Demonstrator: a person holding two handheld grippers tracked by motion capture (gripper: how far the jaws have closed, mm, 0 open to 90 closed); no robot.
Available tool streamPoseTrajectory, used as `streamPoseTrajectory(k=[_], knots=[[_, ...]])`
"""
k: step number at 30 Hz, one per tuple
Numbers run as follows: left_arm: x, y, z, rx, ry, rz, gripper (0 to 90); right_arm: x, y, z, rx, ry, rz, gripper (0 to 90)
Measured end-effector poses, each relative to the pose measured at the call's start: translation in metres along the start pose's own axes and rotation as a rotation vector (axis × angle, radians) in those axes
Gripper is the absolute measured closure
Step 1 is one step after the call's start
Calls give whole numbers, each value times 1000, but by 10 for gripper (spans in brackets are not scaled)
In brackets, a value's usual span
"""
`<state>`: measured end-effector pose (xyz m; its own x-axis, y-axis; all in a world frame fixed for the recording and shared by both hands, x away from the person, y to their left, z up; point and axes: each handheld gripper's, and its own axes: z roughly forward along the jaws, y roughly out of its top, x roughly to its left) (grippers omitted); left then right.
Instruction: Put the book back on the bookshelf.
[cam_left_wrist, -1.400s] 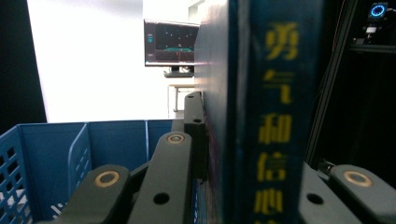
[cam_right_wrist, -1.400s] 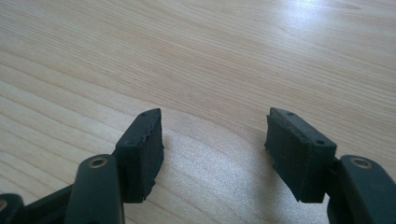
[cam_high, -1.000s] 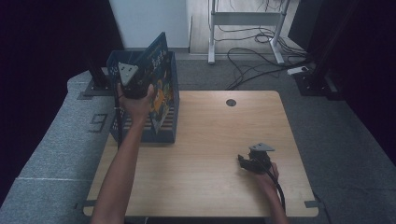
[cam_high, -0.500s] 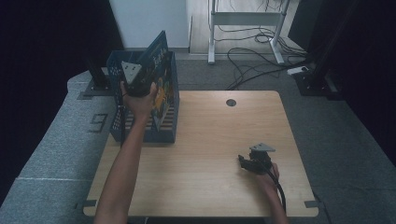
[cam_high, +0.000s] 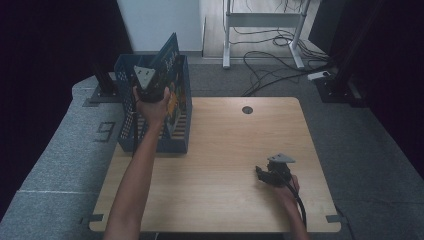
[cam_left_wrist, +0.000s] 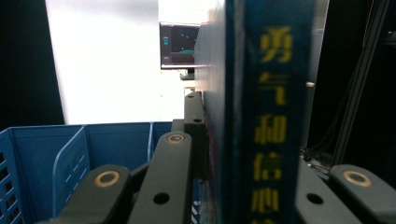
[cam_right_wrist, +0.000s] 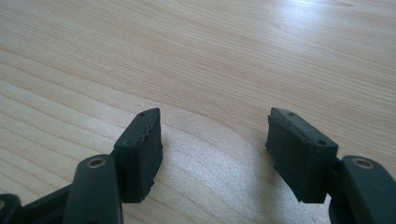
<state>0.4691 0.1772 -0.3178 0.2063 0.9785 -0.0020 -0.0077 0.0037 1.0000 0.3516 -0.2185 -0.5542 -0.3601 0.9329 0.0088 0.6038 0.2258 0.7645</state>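
A dark blue book (cam_high: 172, 60) with yellow characters on its spine (cam_left_wrist: 275, 116) stands tilted in a blue slotted crate (cam_high: 150, 142) at the table's far left corner. My left gripper (cam_high: 150, 84) is shut on the book from above the crate, and one black finger (cam_left_wrist: 194, 126) lies flat against its cover. Inside the crate, a blue divider (cam_left_wrist: 70, 163) is visible. My right gripper (cam_high: 261, 172) rests low on the wooden table (cam_high: 225, 140) near the front right. Its jaws stand open (cam_right_wrist: 215, 140) with only bare wood (cam_right_wrist: 187, 46) between the pads.
A round cable hole (cam_high: 247, 109) sits near the table's far edge. Beyond the table are a metal desk frame (cam_high: 260, 20) and loose cables (cam_high: 280, 60) on the floor. A lit monitor (cam_left_wrist: 180, 46) shows behind the crate. Grey mats surround the table.
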Motion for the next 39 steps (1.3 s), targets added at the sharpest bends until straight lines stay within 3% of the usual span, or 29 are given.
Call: streamPoseTrajectory(k=[13, 25, 28, 32, 39], knots=[[-7, -18, 4, -19, 14, 0, 821, 0, -1, -1, 3, -1, 7, 351], [-19, -42, 6, 14, 4, 35, 819, 0, -1, -1, 2, -2, 4, 351], [-20, -55, 8, 54, 7, 42, 816, 0, -1, -1, 1, -3, 4, 350], [-20, -69, 6, 66, 4, 43, 814, 0, -1, -2, 1, -2, 4, 350], [-26, -72, -1, 84, -30, 66, 771, 0, -1, -2, 1, -4, 4, 349]])
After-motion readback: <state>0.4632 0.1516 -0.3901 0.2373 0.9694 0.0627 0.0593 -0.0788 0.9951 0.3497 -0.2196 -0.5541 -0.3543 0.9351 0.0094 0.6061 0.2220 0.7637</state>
